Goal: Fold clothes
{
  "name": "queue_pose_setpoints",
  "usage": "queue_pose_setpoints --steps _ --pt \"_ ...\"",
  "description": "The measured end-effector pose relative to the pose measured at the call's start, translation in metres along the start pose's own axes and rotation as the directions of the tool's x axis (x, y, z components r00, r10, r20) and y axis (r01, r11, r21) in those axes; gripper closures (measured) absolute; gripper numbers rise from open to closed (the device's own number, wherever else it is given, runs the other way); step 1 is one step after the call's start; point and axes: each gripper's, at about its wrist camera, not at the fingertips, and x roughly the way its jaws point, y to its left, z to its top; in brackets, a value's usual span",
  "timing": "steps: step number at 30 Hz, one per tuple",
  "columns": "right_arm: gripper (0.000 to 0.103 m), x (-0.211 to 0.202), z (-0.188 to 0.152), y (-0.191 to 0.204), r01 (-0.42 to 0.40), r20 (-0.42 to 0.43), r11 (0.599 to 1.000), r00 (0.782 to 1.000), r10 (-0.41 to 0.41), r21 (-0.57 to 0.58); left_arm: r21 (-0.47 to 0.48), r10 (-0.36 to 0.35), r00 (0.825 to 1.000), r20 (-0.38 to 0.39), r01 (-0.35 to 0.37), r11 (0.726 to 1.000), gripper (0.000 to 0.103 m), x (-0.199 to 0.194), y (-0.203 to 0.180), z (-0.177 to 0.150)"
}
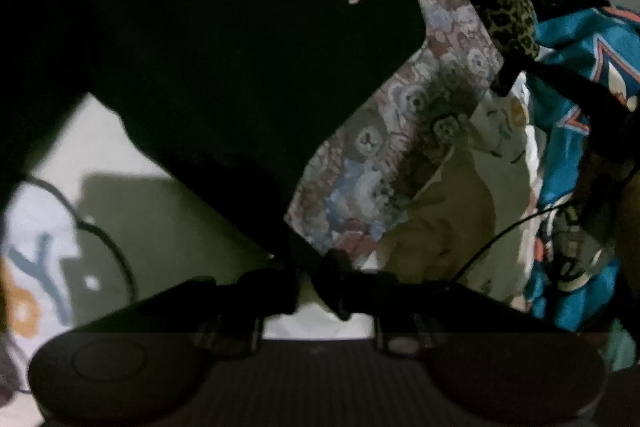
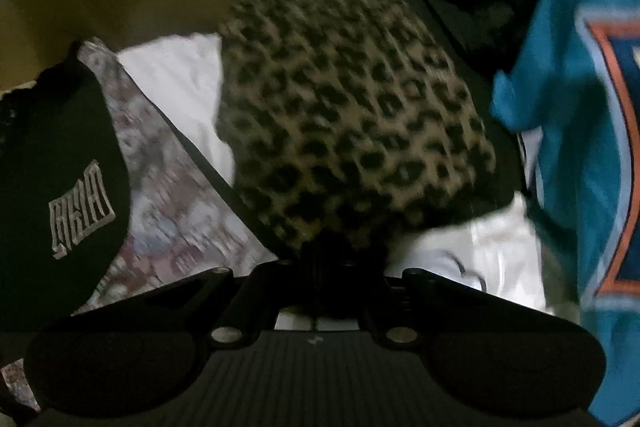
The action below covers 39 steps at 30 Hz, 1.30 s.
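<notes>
Right gripper (image 2: 324, 259) clamped shut on the leopard-print fleece (image 2: 344, 99) hem, bulk hanging at 12 o'clock. Left gripper (image 1: 320, 279) pinching the black garment (image 1: 180, 47) corner, barely parted. Both soft, light, floppy; fleece thick, so grab seams or corners, not mid-panel.

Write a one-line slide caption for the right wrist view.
Right gripper shut on leopard-print garment, black shirt and teal jersey alongside.

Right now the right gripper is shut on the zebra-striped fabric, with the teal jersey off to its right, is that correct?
Not quite: the fabric is leopard-spotted, not zebra-striped. The right wrist view shows the right gripper shut on the leopard-print fabric, with the teal jersey off to its right.
</notes>
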Motion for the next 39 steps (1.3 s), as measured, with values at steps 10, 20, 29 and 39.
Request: queue_pose_setpoints --steps 10,20,29,39 --pt "0.099 0.004 0.027 0.036 -0.132 0.040 0.989 0.990 0.135 -0.073 -0.029 0.050 0.992 0.115 -0.047 0.998 0.080 -0.050 0.018 0.005" --pt "0.081 0.035 0.057 0.063 -0.175 0.044 0.979 0.983 0.180 -0.106 -0.119 0.117 0.952 0.284 -0.086 0.989 0.080 -0.084 0.047 0.042" --pt "0.080 0.083 0.084 0.095 -0.203 0.009 0.971 0.979 0.206 -0.124 -0.195 0.209 0.908 0.363 -0.145 0.970 0.080 -0.101 0.081 0.064" --pt "0.065 0.124 0.097 0.112 -0.210 -0.075 0.965 0.977 0.201 -0.158 -0.257 0.231 0.910 0.344 -0.145 0.955 0.080 -0.095 0.095 0.067"
